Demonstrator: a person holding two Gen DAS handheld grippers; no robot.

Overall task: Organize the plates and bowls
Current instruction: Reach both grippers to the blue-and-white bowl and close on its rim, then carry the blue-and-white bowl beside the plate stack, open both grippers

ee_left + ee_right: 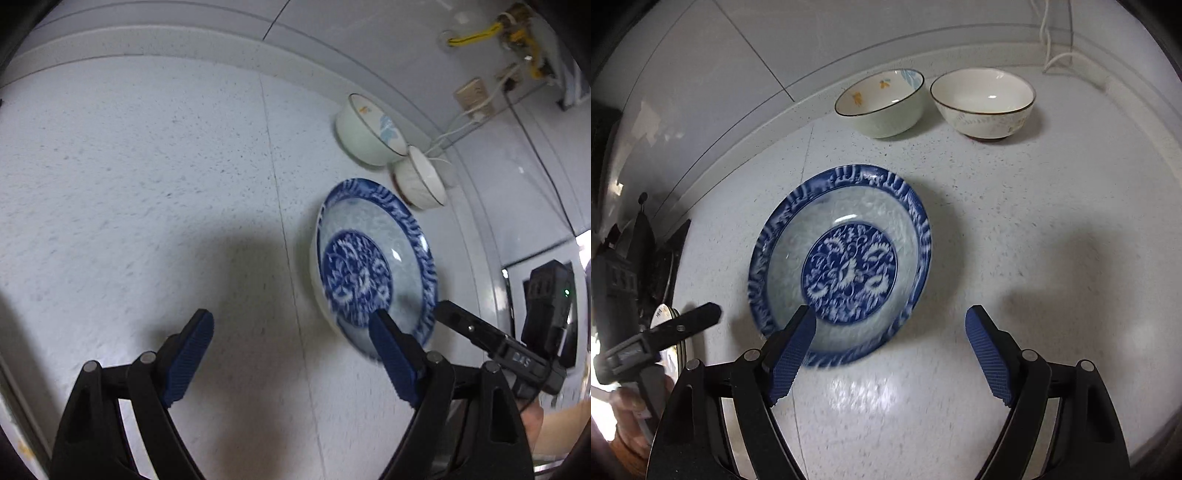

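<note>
Your left gripper (291, 354) is wide open and holds nothing. Your right gripper (892, 354) is wide open too, with nothing in it.

The round blue-and-white patterned plate (842, 266) sits flat on the speckled white counter (1015, 240), just past your right gripper's left finger (792, 354). That finger reaches over the plate's near edge, likely so you can pinch the rim.

The pale green bowl with orange flowers (882, 107) and the cream bowl with a dark rim (984, 105) stand side by side near the back wall, apart from the plate. Nothing is stacked yet.
</note>
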